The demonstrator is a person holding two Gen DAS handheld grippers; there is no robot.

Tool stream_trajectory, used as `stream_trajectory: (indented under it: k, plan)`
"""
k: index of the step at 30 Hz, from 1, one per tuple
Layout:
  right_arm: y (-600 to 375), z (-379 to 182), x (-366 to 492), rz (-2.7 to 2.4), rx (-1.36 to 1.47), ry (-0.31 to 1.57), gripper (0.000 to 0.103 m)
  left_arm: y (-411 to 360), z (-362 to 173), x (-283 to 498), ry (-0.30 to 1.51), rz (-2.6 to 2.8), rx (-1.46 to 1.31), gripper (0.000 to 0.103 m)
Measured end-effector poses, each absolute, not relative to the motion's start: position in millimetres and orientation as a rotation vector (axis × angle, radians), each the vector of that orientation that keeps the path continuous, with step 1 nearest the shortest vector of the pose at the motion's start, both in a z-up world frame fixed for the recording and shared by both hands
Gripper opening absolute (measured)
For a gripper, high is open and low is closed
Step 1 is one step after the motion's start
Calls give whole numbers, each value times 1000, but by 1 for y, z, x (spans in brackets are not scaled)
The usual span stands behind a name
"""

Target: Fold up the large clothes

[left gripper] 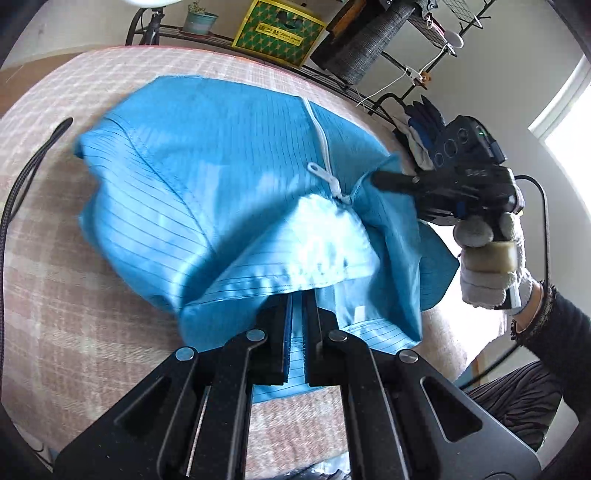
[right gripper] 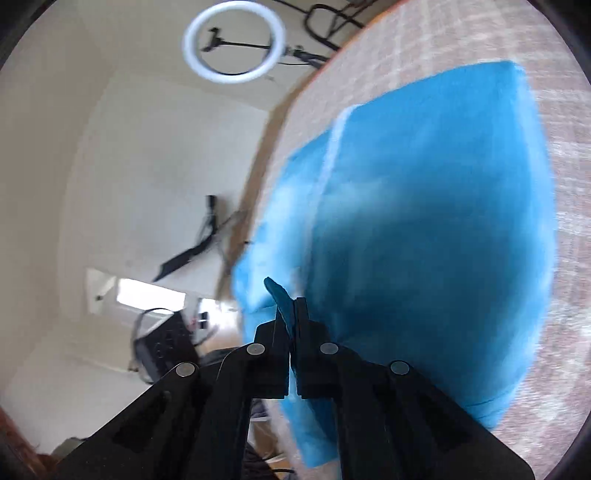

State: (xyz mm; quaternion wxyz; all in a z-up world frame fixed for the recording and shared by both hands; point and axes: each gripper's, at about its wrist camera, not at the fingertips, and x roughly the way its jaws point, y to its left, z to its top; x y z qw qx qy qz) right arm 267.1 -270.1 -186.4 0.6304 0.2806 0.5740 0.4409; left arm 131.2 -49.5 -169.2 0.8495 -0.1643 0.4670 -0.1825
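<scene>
- Covering the table (left gripper: pixel 55 258) is a pink-and-white checked cloth; on it lies the blue garment (left gripper: pixel 207 177), finely striped, with a white zipper (left gripper: pixel 320 147) running down its front.
- Left gripper (left gripper: pixel 297 314) — jaws together, clamped on a lifted edge of the blue garment, whose pale inner side shows just above the fingers.
- Right gripper (left gripper: pixel 384 181), seen from the left wrist view, held in a white-gloved hand (left gripper: pixel 491 258) with a dark sleeve behind it; its tip meets the garment's right edge beside the zipper's lower end.
- Right gripper (right gripper: pixel 293 310) in its own view — jaws together, pinching a small fold of blue fabric that sticks up between the fingers; this view is blurred.
- Blue garment (right gripper: pixel 424 240) fills most of the right wrist view, lying on the checked cloth near the table's edge.
- Room behind the table: a black wire shelf (left gripper: pixel 332 79) carrying a potted plant (left gripper: pixel 199 22) and a green-and-yellow box (left gripper: pixel 280 31); a bright window (left gripper: pixel 565 122) at right.
- White ring light (right gripper: pixel 234 42) on a stand against pale walls.
- Black braided cable (left gripper: pixel 22 184) crossing the table's left side.
</scene>
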Motion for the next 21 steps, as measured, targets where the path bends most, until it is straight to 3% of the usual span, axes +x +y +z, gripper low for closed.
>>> stream_trajectory:
  k: [3, 11, 21]
  plan:
    - [-259, -168, 263, 914, 414, 1295, 4, -43, -165, 124, 970, -369, -307, 0]
    - [-229, -70, 205, 949, -13, 977, 5, -35, -152, 120, 943, -370, -280, 0]
    - [-169, -125, 171, 1081, -202, 1159, 5, -22, -143, 135, 905, -347, -308, 1]
